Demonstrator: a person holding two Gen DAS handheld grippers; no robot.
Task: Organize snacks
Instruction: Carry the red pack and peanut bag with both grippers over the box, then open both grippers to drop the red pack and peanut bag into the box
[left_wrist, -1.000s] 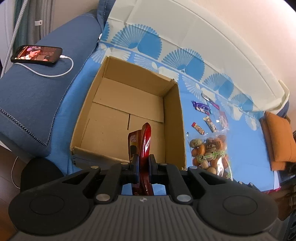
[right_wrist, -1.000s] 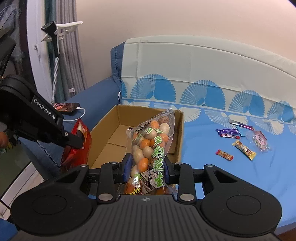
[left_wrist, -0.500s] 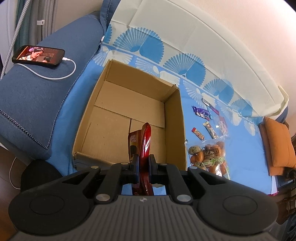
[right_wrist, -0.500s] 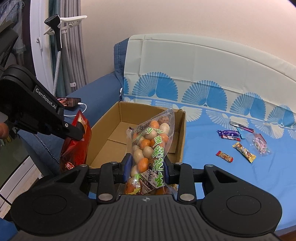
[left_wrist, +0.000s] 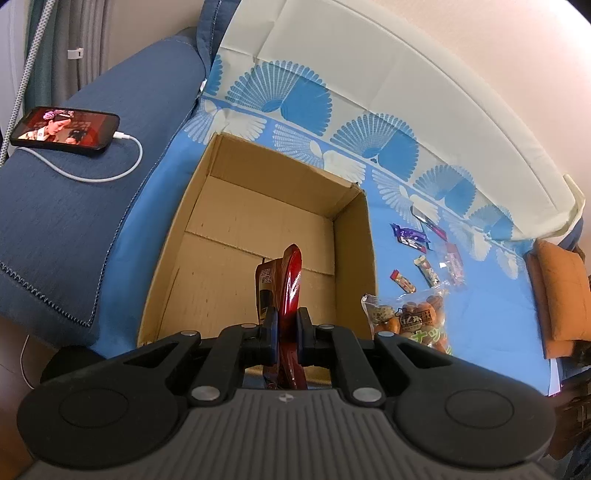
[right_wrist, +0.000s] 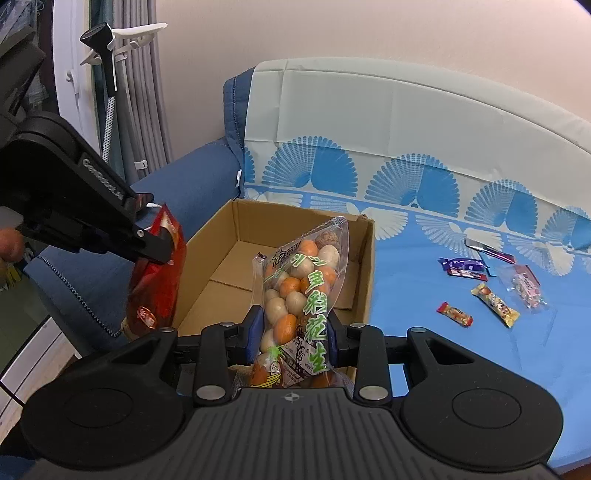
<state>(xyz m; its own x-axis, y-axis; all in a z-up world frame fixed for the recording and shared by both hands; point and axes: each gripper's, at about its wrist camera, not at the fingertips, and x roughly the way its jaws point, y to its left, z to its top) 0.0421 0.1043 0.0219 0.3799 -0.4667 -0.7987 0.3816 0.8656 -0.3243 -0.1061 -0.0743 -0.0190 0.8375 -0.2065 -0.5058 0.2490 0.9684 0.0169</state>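
An open cardboard box (left_wrist: 255, 236) sits on the blue fan-patterned sofa cover, nothing inside it. My left gripper (left_wrist: 286, 325) is shut on a red snack bag (left_wrist: 290, 280), held edge-on over the box's near wall. From the right wrist view that red snack bag (right_wrist: 157, 280) hangs beside the box's (right_wrist: 295, 258) left wall under the left gripper (right_wrist: 162, 247). My right gripper (right_wrist: 291, 332) is shut on a clear bag of coloured peanuts (right_wrist: 303, 291), upright over the box's near right corner. The peanut bag (left_wrist: 410, 317) shows right of the box in the left view.
Several small wrapped candies (right_wrist: 491, 291) lie on the blue cover right of the box, also candies (left_wrist: 424, 258) in the left view. A phone (left_wrist: 66, 127) with a white cable rests on the blue armrest. An orange cushion (left_wrist: 561, 295) sits far right. A floor stand (right_wrist: 107, 74) is by the curtain.
Both grippers moved forward with their bags; the box looks nearer in both views. The red bag now hangs closer to the box's left wall. Grips are unchanged.
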